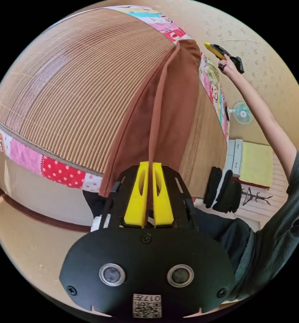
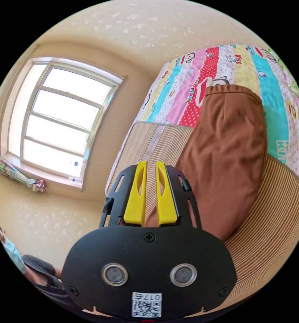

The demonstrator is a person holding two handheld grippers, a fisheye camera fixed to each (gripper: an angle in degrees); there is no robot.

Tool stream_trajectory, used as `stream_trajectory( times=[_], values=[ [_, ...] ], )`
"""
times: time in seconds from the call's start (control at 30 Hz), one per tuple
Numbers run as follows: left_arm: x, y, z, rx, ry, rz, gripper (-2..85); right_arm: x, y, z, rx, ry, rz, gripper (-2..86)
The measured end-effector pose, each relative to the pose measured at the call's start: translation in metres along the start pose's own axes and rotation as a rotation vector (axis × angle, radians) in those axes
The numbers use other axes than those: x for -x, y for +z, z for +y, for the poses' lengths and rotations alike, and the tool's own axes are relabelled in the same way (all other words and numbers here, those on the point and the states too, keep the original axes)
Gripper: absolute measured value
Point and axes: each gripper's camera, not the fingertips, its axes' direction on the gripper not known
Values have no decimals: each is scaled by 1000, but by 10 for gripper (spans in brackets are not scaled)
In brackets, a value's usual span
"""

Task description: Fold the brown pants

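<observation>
The pants (image 1: 176, 111) lie on the ribbed mat (image 1: 72, 101), which itself lies on the bed's patchwork sheet (image 2: 203, 77). One end of the pants reaches past the mat's edge onto that sheet. At the mat's near edge the left gripper (image 1: 149, 195) has a fold of the pants between its jaws. Beyond the mat's far end a hand (image 1: 228, 67) holds the right gripper (image 1: 220, 54). A window (image 2: 62, 114) stands beside the mat's far side.

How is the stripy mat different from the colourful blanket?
The mat is plain tan with fine ridges; the blanket has bright patches with cartoon pictures. The mat lies on top; the blanket sticks out past its edges. The brown pants lie across both.
</observation>
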Motion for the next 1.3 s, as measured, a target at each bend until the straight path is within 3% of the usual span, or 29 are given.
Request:
stream_trajectory(
  times=[0.13, 0.3, 0.47, 0.73, 0.83, 0.87, 0.93, 1.03, 1.2, 1.3],
  values=[
    [7, 18, -13, 97, 45, -64, 0, -30, 34, 122, 212, 41, 116, 66],
    [-4, 16, -18, 124, 94, -112, 1, -44, 34, 275, 192, 212, 66, 82],
    [-8, 13, -24, 177, 115, -105, 1, -1, 90, 386, 302, 304, 1, 102],
    [-40, 1, -37, 369, 322, -181, 0, 41, 144, 439, 347, 436, -79, 42],
    [-48, -24, -38, 383, 458, 66, 0, 61, 119, 440, 200, 430, -177, 32],
    [-43, -36, -40, 370, 457, 246, 0, 67, 109, 443, 144, 435, -199, 29],
    [-27, -50, -42, 341, 399, 399, 0, 72, 104, 450, 152, 456, -106, 27],
    [-3, -58, -35, 278, 288, 237, 0, 79, 129, 455, 252, 427, 89, 26],
    [-11, -38, -25, 278, 256, 38, 5, 54, 154, 469, 234, 557, 93, 29],
    [-10, -36, -25, 293, 197, 20, 14, 55, 159, 479, 271, 574, 131, 39]
  ],
)
